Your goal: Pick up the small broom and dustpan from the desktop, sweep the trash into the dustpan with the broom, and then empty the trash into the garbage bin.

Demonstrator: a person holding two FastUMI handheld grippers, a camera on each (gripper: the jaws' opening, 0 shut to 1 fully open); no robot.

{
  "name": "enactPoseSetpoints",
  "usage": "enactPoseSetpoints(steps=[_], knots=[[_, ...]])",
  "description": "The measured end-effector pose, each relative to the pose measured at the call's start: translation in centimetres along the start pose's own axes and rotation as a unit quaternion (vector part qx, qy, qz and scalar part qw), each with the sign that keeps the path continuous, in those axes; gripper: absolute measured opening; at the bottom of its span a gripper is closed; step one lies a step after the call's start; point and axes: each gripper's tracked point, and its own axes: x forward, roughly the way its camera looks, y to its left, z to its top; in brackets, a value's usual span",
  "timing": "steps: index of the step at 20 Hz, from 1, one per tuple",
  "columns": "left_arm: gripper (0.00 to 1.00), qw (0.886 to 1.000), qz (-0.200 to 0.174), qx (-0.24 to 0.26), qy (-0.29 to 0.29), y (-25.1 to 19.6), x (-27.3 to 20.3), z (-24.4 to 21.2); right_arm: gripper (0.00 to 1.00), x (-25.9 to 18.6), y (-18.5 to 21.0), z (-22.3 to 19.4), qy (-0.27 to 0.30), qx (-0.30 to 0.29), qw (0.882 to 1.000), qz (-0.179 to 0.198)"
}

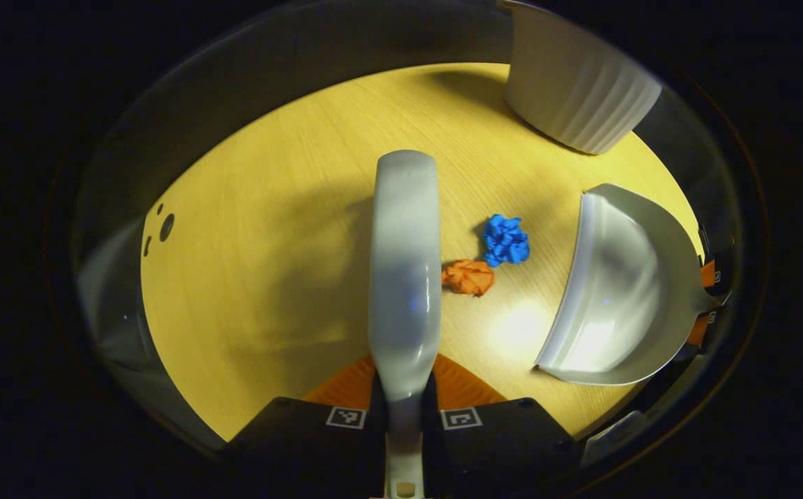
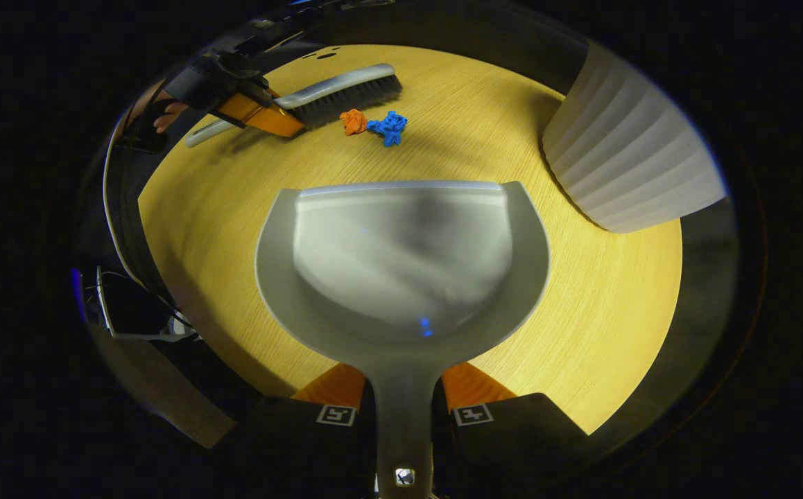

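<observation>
While the broom (image 1: 405, 263) and dustpan (image 2: 401, 263) were pinched by the left gripper (image 1: 403, 409) and right gripper (image 2: 403, 409), sweeping of the paper scraps (image 1: 488, 256) was judged next.

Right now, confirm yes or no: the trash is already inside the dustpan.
No: the orange wad and blue wad lie on the desktop beyond the dustpan, beside the broom.
</observation>
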Motion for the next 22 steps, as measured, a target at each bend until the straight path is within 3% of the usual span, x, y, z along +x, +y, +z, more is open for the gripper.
enactPoseSetpoints(steps=[5,8,12,13,16,22], knots=[[0.25,0.998,-0.059,0.024,0.008,-4.3,0.4,-0.8,0.36,0.2,-0.3,0.0,-0.004,-0.010,1.000,-0.001],[0.23,0.990,-0.125,0.055,0.018,-8.5,-0.5,-1.7,0.36,0.3,-0.5,-0.2,-0.009,-0.015,1.000,-0.001],[0.25,0.982,-0.157,0.096,0.034,-10.4,-1.8,-2.9,0.39,0.9,-0.8,-0.6,-0.017,-0.025,1.000,-0.001],[0.25,0.980,-0.165,0.103,0.038,-10.6,-2.2,-2.9,0.36,0.9,-0.8,-0.8,-0.016,-0.026,1.000,-0.002],[0.25,0.982,-0.142,0.115,0.034,-9.4,-2.2,-2.8,0.39,1.2,-0.8,-0.9,-0.028,-0.020,0.999,-0.004],[0.24,0.995,-0.091,0.052,-0.004,-6.9,-2.5,-2.5,0.36,1.6,-0.4,0.4,-0.093,0.007,0.996,-0.012]])
